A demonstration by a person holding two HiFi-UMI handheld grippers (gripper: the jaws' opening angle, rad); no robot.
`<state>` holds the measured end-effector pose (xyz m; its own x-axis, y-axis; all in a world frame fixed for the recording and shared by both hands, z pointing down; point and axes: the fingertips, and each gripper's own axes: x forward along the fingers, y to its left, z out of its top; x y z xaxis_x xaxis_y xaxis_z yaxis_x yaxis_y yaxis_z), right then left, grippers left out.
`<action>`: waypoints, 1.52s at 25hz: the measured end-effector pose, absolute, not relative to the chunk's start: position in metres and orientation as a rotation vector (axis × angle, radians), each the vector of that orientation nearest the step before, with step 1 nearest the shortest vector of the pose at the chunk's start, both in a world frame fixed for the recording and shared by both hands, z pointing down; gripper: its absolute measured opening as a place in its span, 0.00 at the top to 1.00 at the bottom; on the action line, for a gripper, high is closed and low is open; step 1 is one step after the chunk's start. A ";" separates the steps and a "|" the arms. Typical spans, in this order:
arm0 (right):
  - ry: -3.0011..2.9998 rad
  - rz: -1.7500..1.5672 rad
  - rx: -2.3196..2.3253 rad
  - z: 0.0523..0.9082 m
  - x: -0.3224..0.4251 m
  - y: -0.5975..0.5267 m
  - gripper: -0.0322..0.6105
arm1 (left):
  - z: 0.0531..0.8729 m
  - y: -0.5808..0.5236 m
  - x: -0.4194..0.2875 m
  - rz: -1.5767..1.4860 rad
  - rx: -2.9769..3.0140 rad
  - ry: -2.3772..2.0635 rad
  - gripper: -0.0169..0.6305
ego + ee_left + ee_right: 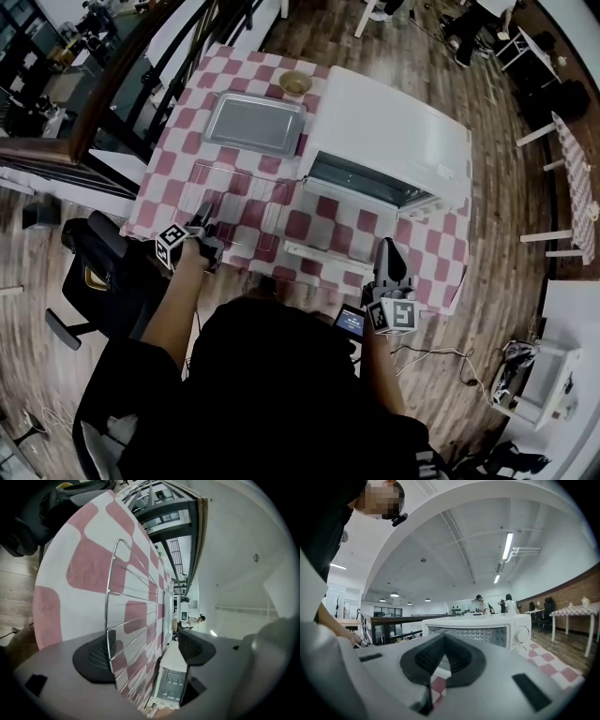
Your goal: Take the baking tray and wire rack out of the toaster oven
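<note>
The grey baking tray (253,124) lies on the checked cloth to the left of the white toaster oven (394,141), whose door (342,258) hangs open. The wire rack (234,202) lies flat on the cloth in front of the tray. My left gripper (202,234) is at the rack's near edge. In the left gripper view the rack's rim (108,591) passes just beside one pad, and the left gripper (147,651) stands open, wide apart, not pressing on it. My right gripper (389,272) hovers before the oven door. In the right gripper view the right gripper (439,667) is shut and empty, facing the oven (483,632).
A small tan bowl (294,82) sits at the table's far edge behind the tray. A black chair (103,272) stands left of the table's near corner. A dark railing (122,75) runs along the left, and people stand far off in the room (480,604).
</note>
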<state>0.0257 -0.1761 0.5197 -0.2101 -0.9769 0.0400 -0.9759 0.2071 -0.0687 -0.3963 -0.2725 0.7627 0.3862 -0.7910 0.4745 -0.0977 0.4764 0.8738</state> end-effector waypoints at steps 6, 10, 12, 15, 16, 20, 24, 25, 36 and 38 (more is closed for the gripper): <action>2.421 -0.130 -1.922 0.510 0.033 -0.164 0.95 | 0.758 -0.279 -0.388 -0.388 0.997 -1.122 0.27; 2.395 -0.160 -1.922 0.516 0.044 -0.148 0.95 | 0.756 -0.245 -0.381 -0.301 0.992 -1.099 0.25; 2.392 -0.173 -1.911 0.517 0.048 -0.142 0.95 | 0.759 -0.228 -0.378 -0.301 0.991 -1.085 0.25; 2.394 -0.174 -1.894 0.514 0.053 -0.133 0.95 | 0.742 -0.215 -0.369 -0.412 1.073 -1.030 0.25; 2.401 -0.164 -1.890 0.512 0.055 -0.129 0.95 | 0.728 -0.214 -0.361 -0.468 1.133 -0.992 0.25; 2.461 -0.088 -1.905 0.504 0.074 -0.111 0.95 | 0.635 -0.209 -0.311 -0.696 1.457 -0.779 0.26; 2.504 0.004 -1.855 0.479 0.086 -0.089 0.95 | 0.535 -0.180 -0.261 -0.772 1.809 -0.610 0.34; 2.513 0.021 -1.837 0.473 0.089 -0.081 0.95 | 0.515 -0.169 -0.250 -0.779 1.896 -0.597 0.54; 2.607 0.061 -1.638 0.461 0.090 0.015 0.95 | 0.437 -0.038 -0.188 -0.351 2.756 -1.252 0.98; 2.612 0.039 -1.627 0.466 0.085 0.026 0.95 | 0.441 -0.021 -0.181 -0.194 2.836 -1.371 0.98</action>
